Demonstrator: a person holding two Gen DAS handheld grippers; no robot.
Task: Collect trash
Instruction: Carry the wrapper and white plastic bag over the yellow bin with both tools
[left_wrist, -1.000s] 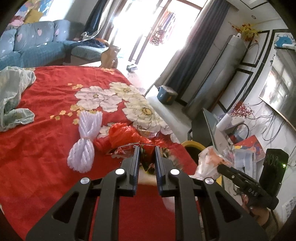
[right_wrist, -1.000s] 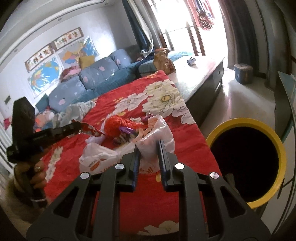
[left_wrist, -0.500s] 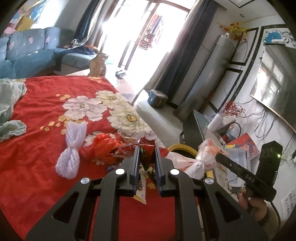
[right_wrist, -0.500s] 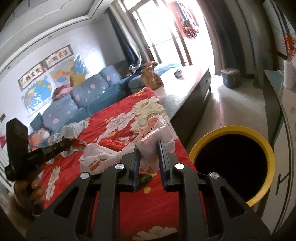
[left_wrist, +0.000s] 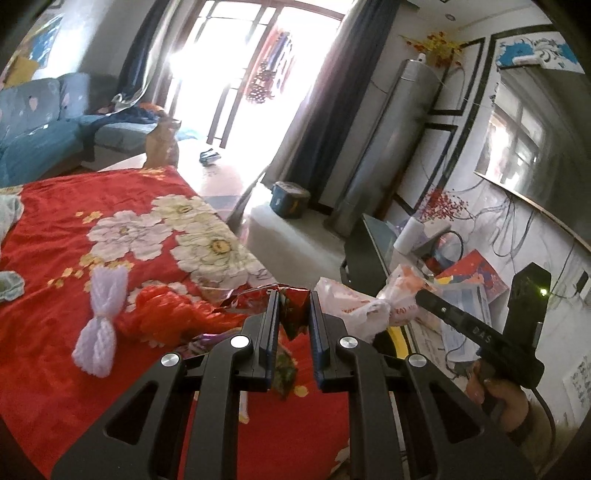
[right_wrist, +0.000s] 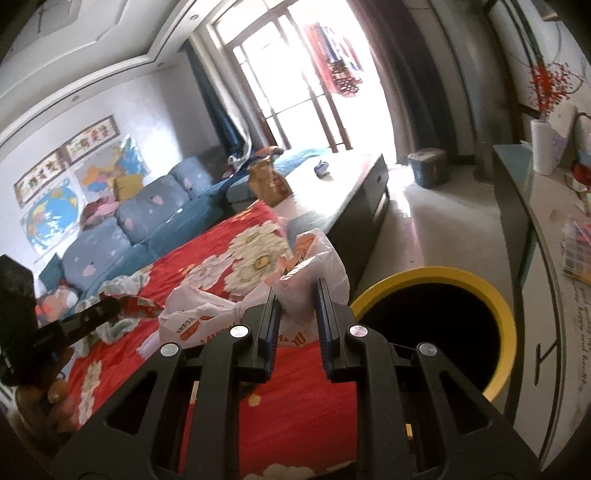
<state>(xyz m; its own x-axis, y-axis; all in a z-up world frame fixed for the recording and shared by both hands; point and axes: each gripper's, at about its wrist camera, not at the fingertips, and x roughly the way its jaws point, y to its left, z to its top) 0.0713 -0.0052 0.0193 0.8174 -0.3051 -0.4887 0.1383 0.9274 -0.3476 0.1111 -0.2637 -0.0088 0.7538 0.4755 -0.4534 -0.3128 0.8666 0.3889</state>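
The left gripper (left_wrist: 291, 308) jaws clamp a red wrapper (left_wrist: 293, 314), the right gripper (right_wrist: 297, 295) jaws a white bag (right_wrist: 310, 266), both lifted clear of the bed's (left_wrist: 55, 221) edge for transfer to the yellow bin (right_wrist: 506, 332).

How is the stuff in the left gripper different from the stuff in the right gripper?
The left gripper pinches a red crinkly wrapper; the right gripper pinches a white plastic bag. The wrapper is small and shiny, the bag bigger, puffy and knotted. Both are trash, lifted off the red blanket.
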